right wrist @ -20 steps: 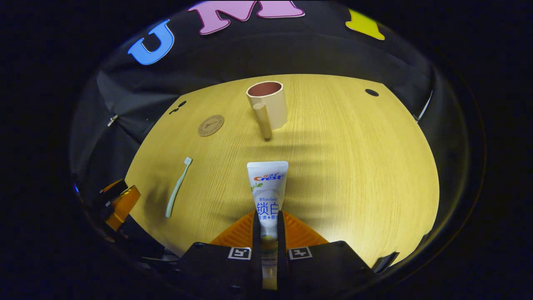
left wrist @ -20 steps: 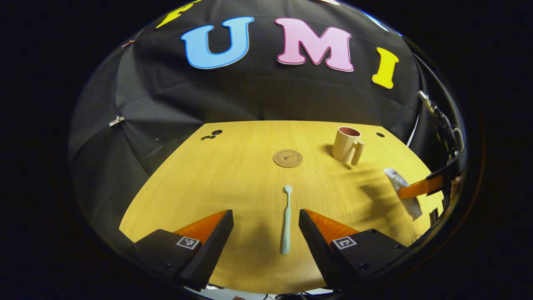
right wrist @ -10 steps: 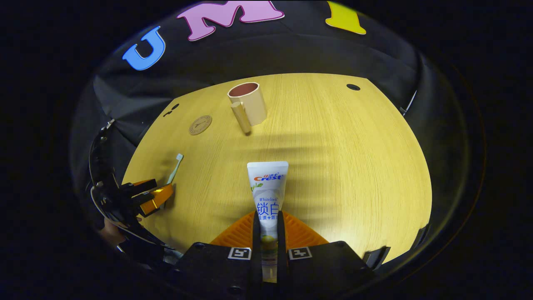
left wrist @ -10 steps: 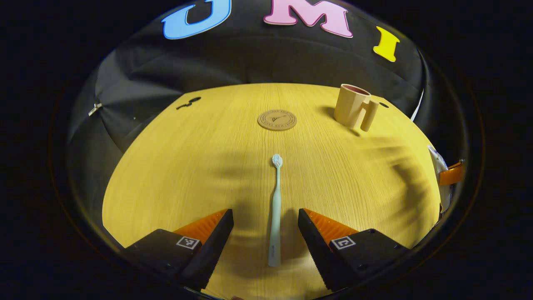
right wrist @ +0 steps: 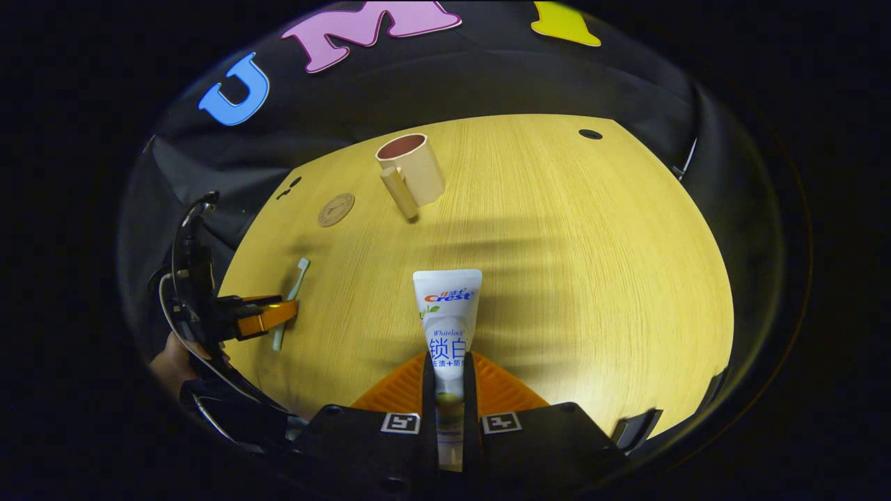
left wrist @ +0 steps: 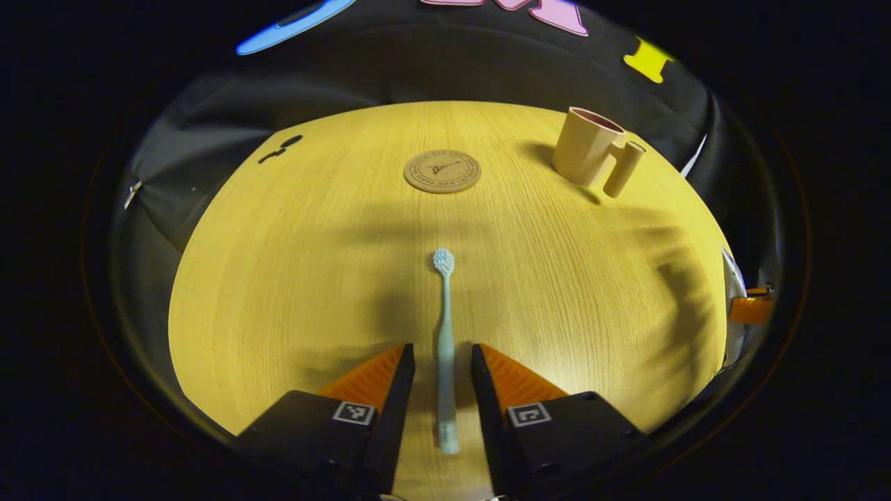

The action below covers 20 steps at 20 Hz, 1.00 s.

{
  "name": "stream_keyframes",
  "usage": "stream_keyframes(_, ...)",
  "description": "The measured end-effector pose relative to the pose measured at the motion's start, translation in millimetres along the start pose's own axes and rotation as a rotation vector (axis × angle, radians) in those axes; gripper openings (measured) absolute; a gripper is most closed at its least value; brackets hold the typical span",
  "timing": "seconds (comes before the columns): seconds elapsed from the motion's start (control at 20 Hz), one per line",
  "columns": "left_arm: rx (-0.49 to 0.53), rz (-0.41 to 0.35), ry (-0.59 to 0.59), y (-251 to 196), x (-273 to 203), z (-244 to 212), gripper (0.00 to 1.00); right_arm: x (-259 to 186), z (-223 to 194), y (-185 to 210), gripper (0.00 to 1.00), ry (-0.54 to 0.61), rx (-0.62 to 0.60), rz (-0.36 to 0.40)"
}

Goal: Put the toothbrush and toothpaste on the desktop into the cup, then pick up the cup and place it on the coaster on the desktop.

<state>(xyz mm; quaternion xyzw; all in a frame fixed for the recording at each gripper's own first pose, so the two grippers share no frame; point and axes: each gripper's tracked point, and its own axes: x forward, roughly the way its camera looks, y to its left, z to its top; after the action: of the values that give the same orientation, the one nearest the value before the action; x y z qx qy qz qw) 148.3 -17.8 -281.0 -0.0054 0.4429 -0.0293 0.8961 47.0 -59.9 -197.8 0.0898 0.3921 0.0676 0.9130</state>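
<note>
Left fingers [left wrist: 404,369] flanking toothbrush [left wrist: 444,334], right fingers [right wrist: 469,376] clamping toothpaste [right wrist: 445,313]

Pale mint toothbrush [left wrist: 444,348], beige cup [left wrist: 583,146] with maroon inside, brown engraved coaster [left wrist: 442,171], yellow wood-grain table [left wrist: 292,278], white toothpaste [right wrist: 447,313]
</note>
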Motion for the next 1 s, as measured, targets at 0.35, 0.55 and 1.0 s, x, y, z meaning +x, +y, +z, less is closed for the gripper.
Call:
stream_keyframes(0.35,0.064,-0.004,0.091,-9.1,0.3,1.9,0.14,8.7,10.4,10.3,0.18,-0.009,0.006,0.037)
stream_keyframes(0.55,0.040,-0.013,0.077,-14.7,-1.1,2.9,0.07,10.9,18.8,13.2,0.18,-0.023,-0.015,0.048)
stream_keyframes(1.0,-0.070,-0.012,-0.016,-14.9,-17.6,7.6,0.06,-2.1,79.3,24.2,0.17,-0.135,-0.064,0.072)
